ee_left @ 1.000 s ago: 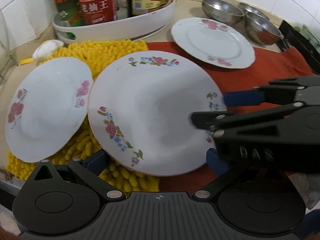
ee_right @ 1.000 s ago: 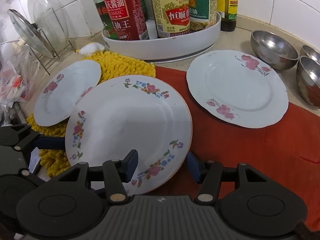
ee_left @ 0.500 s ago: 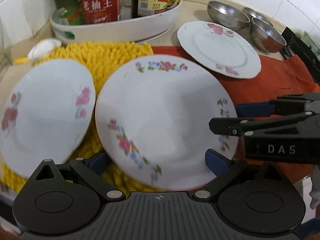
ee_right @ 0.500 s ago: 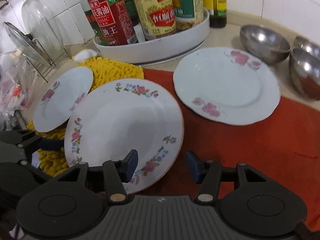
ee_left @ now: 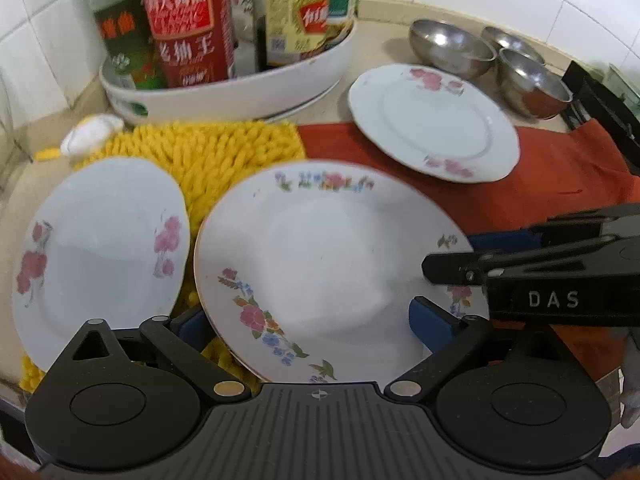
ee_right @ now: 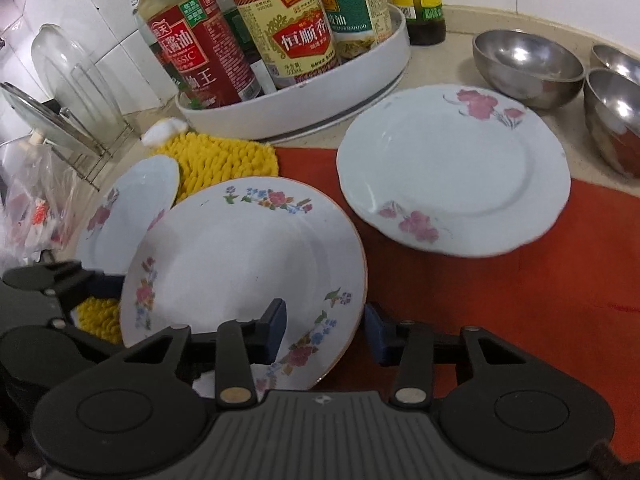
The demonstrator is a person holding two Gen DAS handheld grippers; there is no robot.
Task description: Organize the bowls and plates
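A big white plate with a multicoloured flower rim (ee_left: 320, 264) (ee_right: 240, 264) lies half on the yellow mat (ee_left: 224, 160), half on the red cloth (ee_right: 520, 300). My left gripper (ee_left: 312, 324) is wide open, with a blue pad at each side of the plate's near edge. My right gripper (ee_right: 325, 332) (ee_left: 456, 254) comes in from the right. Its jaws are closing with the plate's rim between them, and a gap still shows. A smaller pink-flowered plate (ee_left: 100, 248) (ee_right: 132, 204) lies at the left, and another (ee_left: 436, 124) (ee_right: 452, 176) on the cloth.
Three steel bowls (ee_left: 452, 44) (ee_right: 524, 64) stand at the back right. A white tray (ee_left: 248, 92) (ee_right: 320, 100) holding sauce bottles is behind the mat. A wire rack with glass lids (ee_right: 60, 92) is at the far left. A plastic bag (ee_right: 36, 208) lies beside it.
My right gripper's jaws have narrowed around the big plate's rim, and the gripper has rolled a little. My left gripper stays open at the plate's near edge.
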